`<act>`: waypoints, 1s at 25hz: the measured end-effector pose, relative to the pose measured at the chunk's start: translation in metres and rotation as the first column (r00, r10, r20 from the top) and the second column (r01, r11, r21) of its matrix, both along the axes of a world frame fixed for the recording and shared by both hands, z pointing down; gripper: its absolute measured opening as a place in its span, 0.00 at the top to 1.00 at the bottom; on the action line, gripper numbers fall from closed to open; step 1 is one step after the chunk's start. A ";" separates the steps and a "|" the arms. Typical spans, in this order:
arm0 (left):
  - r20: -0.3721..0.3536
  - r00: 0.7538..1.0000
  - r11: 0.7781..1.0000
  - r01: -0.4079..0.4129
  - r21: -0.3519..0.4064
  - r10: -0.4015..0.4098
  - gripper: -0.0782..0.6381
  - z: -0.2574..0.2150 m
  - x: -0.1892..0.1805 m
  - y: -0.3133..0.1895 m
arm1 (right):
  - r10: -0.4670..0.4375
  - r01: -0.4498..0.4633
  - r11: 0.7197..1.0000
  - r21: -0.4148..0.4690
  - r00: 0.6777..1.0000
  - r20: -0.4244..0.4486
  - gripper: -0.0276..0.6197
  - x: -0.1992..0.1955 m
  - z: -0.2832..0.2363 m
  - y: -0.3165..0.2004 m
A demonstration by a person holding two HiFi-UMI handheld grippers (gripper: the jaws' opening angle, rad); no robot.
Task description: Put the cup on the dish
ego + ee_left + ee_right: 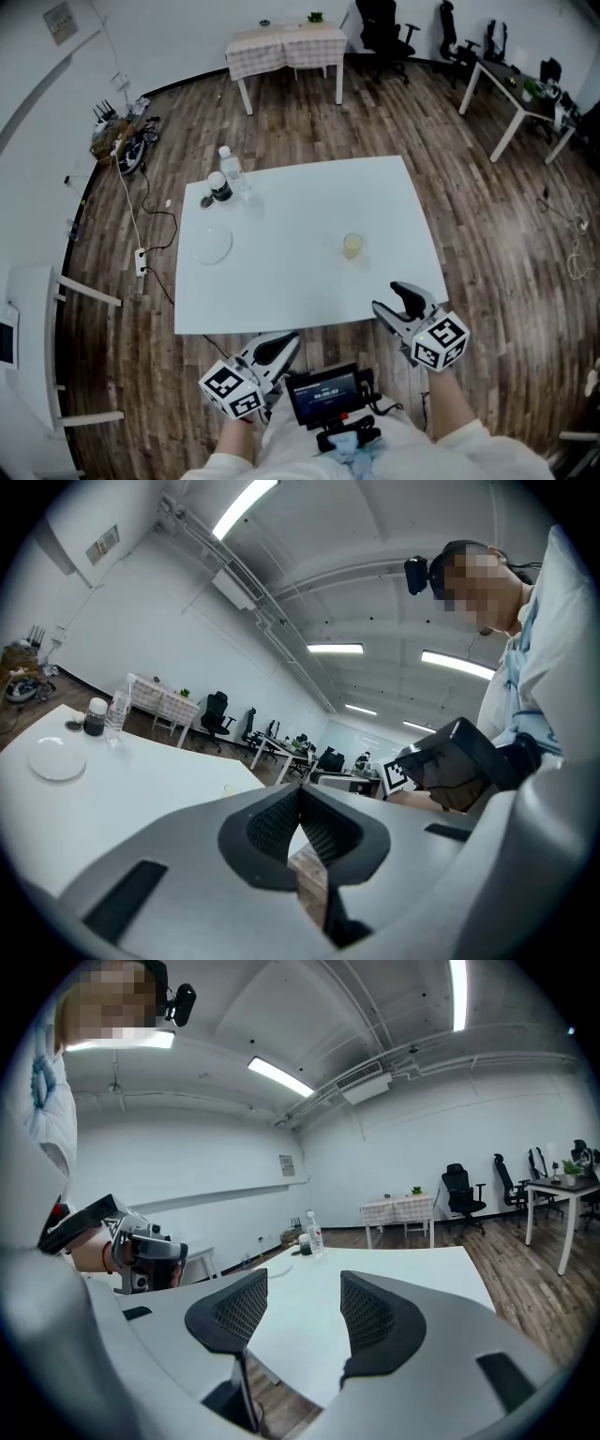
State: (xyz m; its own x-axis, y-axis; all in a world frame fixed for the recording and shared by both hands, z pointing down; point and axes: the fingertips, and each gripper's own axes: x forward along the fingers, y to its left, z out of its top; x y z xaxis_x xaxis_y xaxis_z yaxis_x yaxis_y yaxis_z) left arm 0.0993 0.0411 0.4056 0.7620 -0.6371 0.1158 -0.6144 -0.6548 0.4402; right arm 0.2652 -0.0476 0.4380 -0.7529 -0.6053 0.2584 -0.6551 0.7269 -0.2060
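A small clear cup (352, 246) with a yellowish tint stands right of centre on the white table (309, 202). The clear round dish (213, 244) lies near the table's left edge, well apart from the cup; in the left gripper view the dish (56, 759) shows at far left. My right gripper (385, 296) hovers over the table's near right corner, short of the cup; its jaws stand open with nothing between them (305, 1312). My left gripper (292, 339) is below the table's near edge, jaws shut and empty (300, 803).
A water bottle (231, 167), a dark jar (219, 187) and a small lid (206, 201) stand at the table's far left corner. A small screen (323, 394) sits at the person's chest. A checked-cloth table (286, 42) stands beyond; cables (131, 202) lie on the floor at left.
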 end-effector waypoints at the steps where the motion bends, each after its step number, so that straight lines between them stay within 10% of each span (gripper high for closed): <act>1: -0.001 1.000 1.000 -0.002 -0.003 0.002 0.89 0.001 0.000 -0.001 | 0.003 -0.003 1.000 -0.005 1.000 0.001 0.57 0.000 0.003 -0.004; 25: 0.020 0.999 0.997 -0.043 -0.071 0.044 0.89 0.039 -0.009 -0.039 | 0.092 -0.099 0.993 -0.057 0.989 -0.115 0.52 -0.019 0.094 -0.108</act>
State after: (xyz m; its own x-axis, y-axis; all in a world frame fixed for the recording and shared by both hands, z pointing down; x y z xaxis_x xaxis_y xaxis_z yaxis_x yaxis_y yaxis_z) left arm 0.0899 0.0020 0.4443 0.7858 -0.5930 0.1756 -0.5956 -0.6491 0.4732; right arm 0.2466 -0.1557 0.5318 -0.6568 -0.6528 0.3775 -0.7422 0.6480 -0.1708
